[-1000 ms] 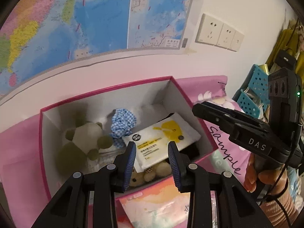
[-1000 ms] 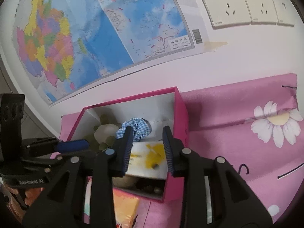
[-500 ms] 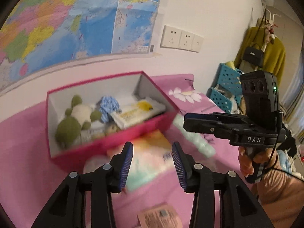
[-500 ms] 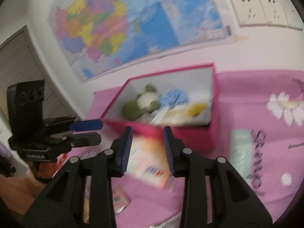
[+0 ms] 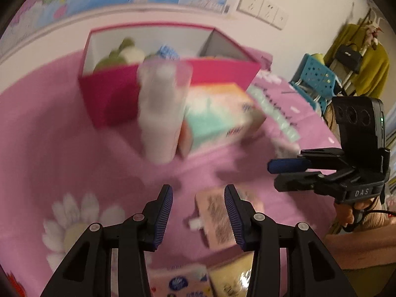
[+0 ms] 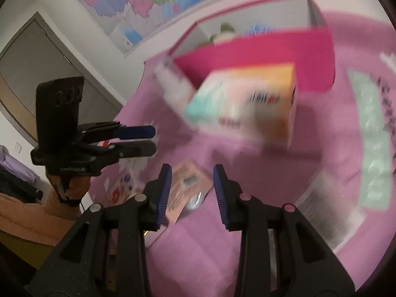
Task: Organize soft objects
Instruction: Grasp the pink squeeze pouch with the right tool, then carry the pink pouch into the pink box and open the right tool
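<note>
A pink open box [image 5: 118, 96] [image 6: 272, 47] stands on the pink flowered cloth and holds a green plush toy [image 5: 116, 54] and a blue checked scrunchie [image 5: 168, 49]. A pastel tissue pack [image 5: 217, 113] [image 6: 247, 104] and a white bottle [image 5: 160, 113] stand in front of it. A small pink packet [image 5: 217, 220] [image 6: 188, 185] lies just ahead of both grippers. My left gripper [image 5: 198, 212] is open and empty above it. My right gripper [image 6: 191, 193] is open and empty over the same packet.
A mint green pack [image 6: 373, 143] [image 5: 274, 113] lies right of the tissue pack. More packets [image 5: 188, 282] lie at the near edge. A blue plastic basket [image 5: 316, 76] and hanging clothes stand at the right. A map covers the wall behind.
Both grippers have pulled back from the box and dropped low toward the cloth. The small pink packet now lies just ahead of the open fingers. The views are blurred by motion.
</note>
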A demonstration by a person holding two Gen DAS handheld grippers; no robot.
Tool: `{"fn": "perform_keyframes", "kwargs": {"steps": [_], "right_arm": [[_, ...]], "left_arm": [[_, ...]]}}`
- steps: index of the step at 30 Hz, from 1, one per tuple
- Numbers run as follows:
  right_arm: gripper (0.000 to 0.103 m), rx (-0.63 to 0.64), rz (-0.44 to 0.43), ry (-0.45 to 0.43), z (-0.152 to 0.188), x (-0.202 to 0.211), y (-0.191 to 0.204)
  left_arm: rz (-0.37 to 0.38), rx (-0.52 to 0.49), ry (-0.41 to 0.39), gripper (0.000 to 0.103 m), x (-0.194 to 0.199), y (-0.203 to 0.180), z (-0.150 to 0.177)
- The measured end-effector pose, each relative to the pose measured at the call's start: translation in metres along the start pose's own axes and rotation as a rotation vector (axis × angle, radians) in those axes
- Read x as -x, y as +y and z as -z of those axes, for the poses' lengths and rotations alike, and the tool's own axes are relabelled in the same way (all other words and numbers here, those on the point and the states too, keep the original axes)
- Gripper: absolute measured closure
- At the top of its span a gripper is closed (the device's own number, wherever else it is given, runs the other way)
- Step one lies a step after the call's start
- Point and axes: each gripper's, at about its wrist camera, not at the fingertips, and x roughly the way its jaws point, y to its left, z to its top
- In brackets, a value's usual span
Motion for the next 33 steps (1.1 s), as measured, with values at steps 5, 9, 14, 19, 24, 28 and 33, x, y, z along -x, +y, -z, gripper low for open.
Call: {"fn": "perform_keyframes", "kwargs": {"steps": [5, 9, 14, 19, 24, 28, 33], "right_arm": [[0.064, -0.033, -0.027, 0.053, 0.014, -0.014, 0.002], [0.064, -0.031, -0.025, 0.067, 0.017, -0.023, 0.006], [0.067, -0.027, 0.012, 0.072, 0.019, -0.028, 0.009], [0.084, -0.032, 0.022, 0.064, 0.017, -0.034, 0.013], [0.085, -0.022, 0.035, 0.044, 0.016, -0.030, 0.015], [0.085, 0.005, 0.041, 0.004, 0.013, -0.019, 0.020], [0.085, 0.042, 0.040, -0.048, 0.005, -0.001, 0.028]], "left_arm": [[0.016, 0.025, 0.058, 0.059, -0.010, 0.005, 0.018], [0.027, 0.034, 0.102, 0.059, -0.020, 0.004, 0.027], [0.052, 0.050, 0.102, 0.059, -0.021, 0.002, 0.030], [0.054, 0.052, 0.099, 0.061, -0.025, -0.004, 0.029], [0.063, 0.080, 0.082, 0.061, -0.025, -0.005, 0.028], [0.075, 0.091, 0.058, 0.061, -0.020, -0.006, 0.027], [0.077, 0.073, -0.009, 0.061, 0.002, -0.011, 0.016]]}}
